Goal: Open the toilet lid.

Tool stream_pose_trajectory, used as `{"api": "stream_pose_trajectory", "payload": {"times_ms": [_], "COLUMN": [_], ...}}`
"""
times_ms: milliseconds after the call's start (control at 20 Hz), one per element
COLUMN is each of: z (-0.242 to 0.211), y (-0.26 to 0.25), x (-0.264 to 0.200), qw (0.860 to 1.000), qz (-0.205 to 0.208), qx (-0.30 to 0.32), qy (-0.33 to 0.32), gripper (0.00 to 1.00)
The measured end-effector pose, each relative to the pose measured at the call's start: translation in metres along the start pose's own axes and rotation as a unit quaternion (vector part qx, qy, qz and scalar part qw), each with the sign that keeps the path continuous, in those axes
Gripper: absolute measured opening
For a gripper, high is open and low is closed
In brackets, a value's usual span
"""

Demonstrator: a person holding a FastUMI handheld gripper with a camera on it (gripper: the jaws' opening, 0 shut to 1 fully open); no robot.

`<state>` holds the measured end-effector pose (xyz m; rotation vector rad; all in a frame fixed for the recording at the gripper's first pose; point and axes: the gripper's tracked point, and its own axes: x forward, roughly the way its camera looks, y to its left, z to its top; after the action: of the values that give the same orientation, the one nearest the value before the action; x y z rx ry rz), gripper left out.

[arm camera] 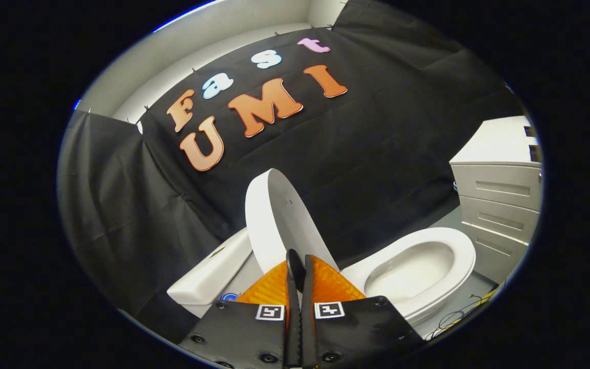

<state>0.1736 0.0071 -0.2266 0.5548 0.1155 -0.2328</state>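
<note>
- Currently, gripper [299,266]: fingers pressed together, tips touching, nothing held between them.
- Toilet lid [279,220]: raised, standing near upright, just ahead of fingertips; long axis runs up from hinge, free end topmost. Inner face turned toward bowl side. Qty: 1.
- Toilet seat [459,251]: down, flat on bowl, w/ oval opening exposed; long axis runs away from hinge toward cabinet. Qty: 1.
- Tank [208,279]: behind lid, on side opposite bowl, beside black cloth wall [377,154]. Qty: 1.
- Cabinet [500,205]: beyond bowl, near seat front; 3 drawer fronts visible.
- Cables [459,312]: on floor beside bowl base; count cannot be told.
</note>
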Motion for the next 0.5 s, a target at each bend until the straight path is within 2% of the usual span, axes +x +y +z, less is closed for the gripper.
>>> {"api": "stream_pose_trajectory", "payload": {"times_ms": [500], "z": [-0.015], "y": [0.034], "x": [0.003], "qw": [0.997], "qz": [0.001], "qx": [-0.071], "qy": [0.006], "gripper": [0.08]}}
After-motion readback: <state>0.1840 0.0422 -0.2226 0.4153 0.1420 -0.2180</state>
